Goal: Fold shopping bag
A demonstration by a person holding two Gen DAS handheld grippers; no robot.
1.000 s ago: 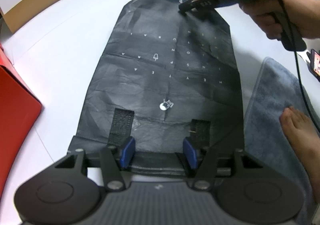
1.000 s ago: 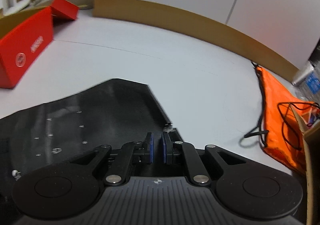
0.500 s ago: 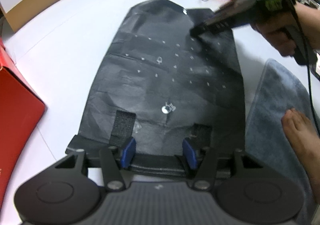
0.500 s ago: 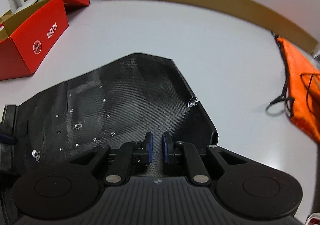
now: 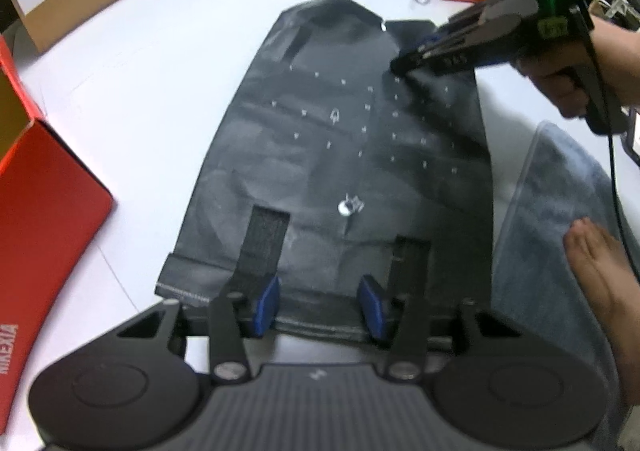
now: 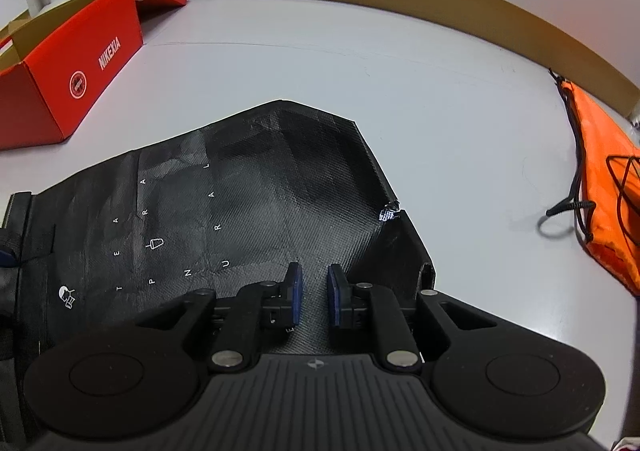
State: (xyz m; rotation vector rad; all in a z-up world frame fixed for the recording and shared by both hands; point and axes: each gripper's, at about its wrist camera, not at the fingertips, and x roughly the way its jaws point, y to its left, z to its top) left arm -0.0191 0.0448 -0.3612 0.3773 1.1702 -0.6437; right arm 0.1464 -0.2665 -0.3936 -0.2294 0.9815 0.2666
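Black shopping bag (image 5: 344, 155) flat on the white counter (image 5: 132, 91), handle end nearest the left wrist view, far end with clipped corners. Small white lettering across the face; a snap near the middle. Left hand-held gripper (image 5: 318, 305) low over the handle end, jaws at a middling width and closing, blue pads either side of the gap between the two handle straps, nothing visibly pinched yet. Right hand-held gripper (image 6: 314, 299) tip down on the bag's far right part, jaws narrow with a slim gap showing, no cloth plainly caught between them. Probably the step of taking hold at both ends ahead of a first fold. Next move likely calls for a firm pinch on the hem, then a lift and carry of one end over the other, edges kept aligned. Outward: red box (image 5: 44, 223) to the left, grey towel (image 5: 552, 235) just beside the bag's right edge, orange drawstring bag (image 6: 604, 171) well apart.
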